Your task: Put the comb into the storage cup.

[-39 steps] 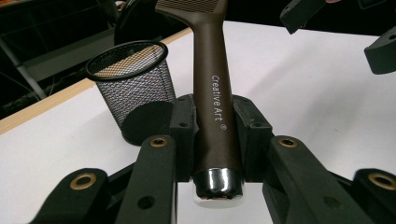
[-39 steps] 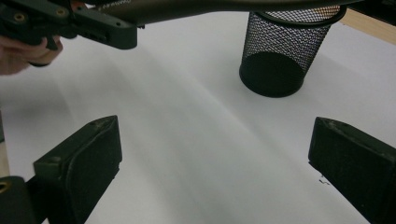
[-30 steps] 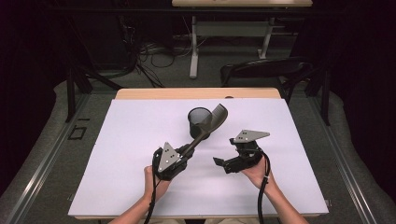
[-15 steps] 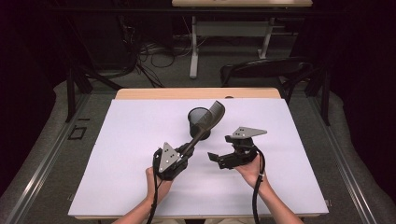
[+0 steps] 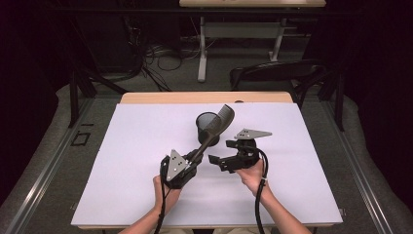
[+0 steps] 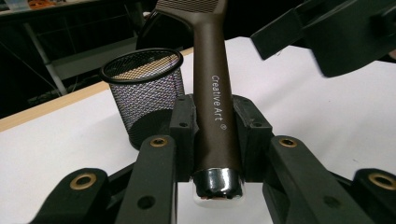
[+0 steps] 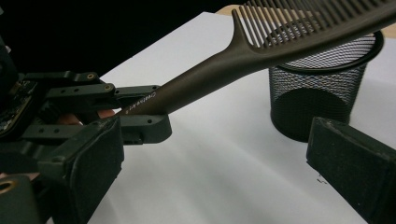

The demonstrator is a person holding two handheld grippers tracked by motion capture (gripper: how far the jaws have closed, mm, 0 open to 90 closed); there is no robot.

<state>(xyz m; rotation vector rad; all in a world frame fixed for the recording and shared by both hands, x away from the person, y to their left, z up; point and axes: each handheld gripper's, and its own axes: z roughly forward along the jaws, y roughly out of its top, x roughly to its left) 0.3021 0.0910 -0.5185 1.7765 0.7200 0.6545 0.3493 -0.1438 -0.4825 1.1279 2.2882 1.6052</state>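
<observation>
White tabletop (image 5: 126,161): mesh cup (image 5: 208,127) behind comb (image 6: 212,93) clamped by left tool (image 5: 191,162); right tool (image 5: 221,162) gapes

High view looks forward, down on desk (image 5: 122,195). Both tongs-mounted views sit close, low; all share mesh cup (image 5: 208,126).

"Creative Art" on comb handle (image 6: 215,100)
</observation>
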